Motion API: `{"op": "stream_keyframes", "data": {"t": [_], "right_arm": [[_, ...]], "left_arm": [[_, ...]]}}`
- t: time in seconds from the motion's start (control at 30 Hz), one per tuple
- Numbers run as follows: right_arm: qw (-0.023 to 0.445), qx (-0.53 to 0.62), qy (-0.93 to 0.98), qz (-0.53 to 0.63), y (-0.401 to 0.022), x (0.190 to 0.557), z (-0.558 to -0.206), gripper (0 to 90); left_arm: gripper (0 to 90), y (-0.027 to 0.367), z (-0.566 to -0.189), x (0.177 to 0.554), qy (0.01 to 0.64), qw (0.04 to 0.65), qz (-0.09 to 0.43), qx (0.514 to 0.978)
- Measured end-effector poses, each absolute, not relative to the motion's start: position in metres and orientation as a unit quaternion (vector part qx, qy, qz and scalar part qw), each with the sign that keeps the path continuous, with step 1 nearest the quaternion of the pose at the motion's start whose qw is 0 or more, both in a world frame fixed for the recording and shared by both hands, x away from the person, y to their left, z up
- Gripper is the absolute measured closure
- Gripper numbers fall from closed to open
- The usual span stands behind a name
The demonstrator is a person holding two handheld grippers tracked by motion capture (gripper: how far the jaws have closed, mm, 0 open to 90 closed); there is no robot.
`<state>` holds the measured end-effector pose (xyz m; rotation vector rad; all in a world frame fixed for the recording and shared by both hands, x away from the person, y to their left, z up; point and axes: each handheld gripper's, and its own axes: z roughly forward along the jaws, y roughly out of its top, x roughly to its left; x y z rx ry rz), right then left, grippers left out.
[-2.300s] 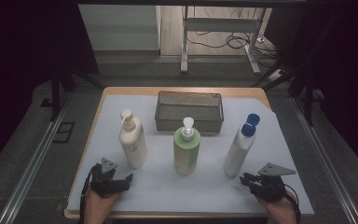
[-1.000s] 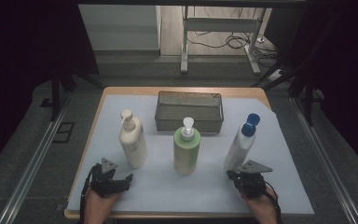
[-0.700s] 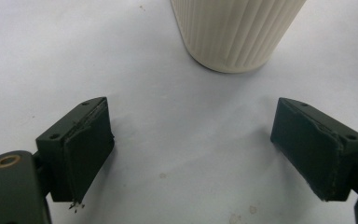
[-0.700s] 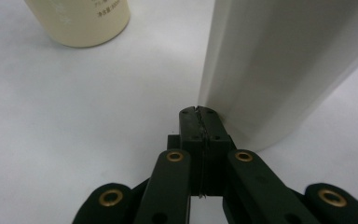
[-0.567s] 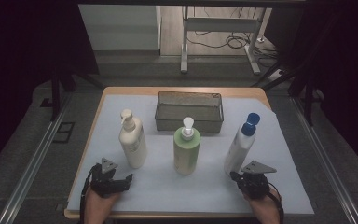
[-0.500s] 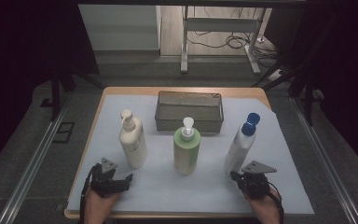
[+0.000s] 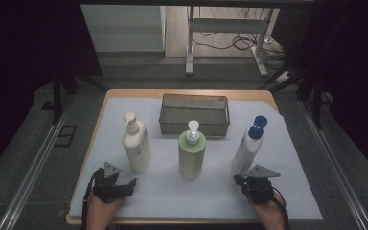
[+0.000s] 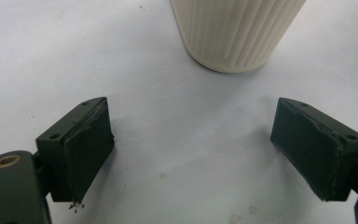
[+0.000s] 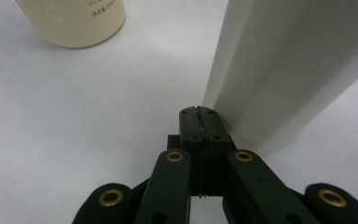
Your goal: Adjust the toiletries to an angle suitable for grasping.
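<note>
Three bottles stand on the white sheet (image 7: pixel 292 158). The right gripper (image 9: pixel 199 110), jaws pressed together and empty, sits at the foot of the white bottle (image 7: pixel 247 149), seemingly touching it. The left gripper (image 8: pixel 191 154) has its jaws spread wide just short of the cream bottle (image 8: pixel 235 32).

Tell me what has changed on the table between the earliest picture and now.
The right hand-held gripper has moved left, from the right edge of the white sheet to the foot of the blue-capped white bottle, its jaws shut and empty beside the bottle's base. Nothing was taken hold of or let go. The left hand-held gripper, the cream pump bottle, the green pump bottle and the mesh basket stayed as they were.
</note>
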<state>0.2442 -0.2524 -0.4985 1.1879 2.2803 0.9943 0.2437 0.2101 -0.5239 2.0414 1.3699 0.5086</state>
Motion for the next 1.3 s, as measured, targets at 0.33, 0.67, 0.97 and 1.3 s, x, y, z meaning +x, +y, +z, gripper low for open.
{"op": "stream_keyframes", "data": {"t": [0.33, 0.67, 0.97, 1.3], "right_arm": [[0.206, 0.419, 0.814, 0.346, -0.248, 0.245, -0.499, 89.7], [0.208, 0.433, 0.808, 0.341, -0.265, 0.247, -0.498, 89.6], [0.216, 0.441, 0.805, 0.334, -0.275, 0.248, -0.498, 89.6], [0.226, 0.462, 0.792, 0.328, -0.293, 0.255, -0.499, 89.2]], "left_arm": [[12.3, 0.210, -0.524, 0.244, 0.519, 0.310, 0.193, 0.773], [12.3, 0.210, -0.524, 0.244, 0.519, 0.310, 0.192, 0.773], [12.3, 0.210, -0.524, 0.244, 0.519, 0.310, 0.192, 0.773], [12.3, 0.210, -0.524, 0.244, 0.519, 0.310, 0.192, 0.773]]}}
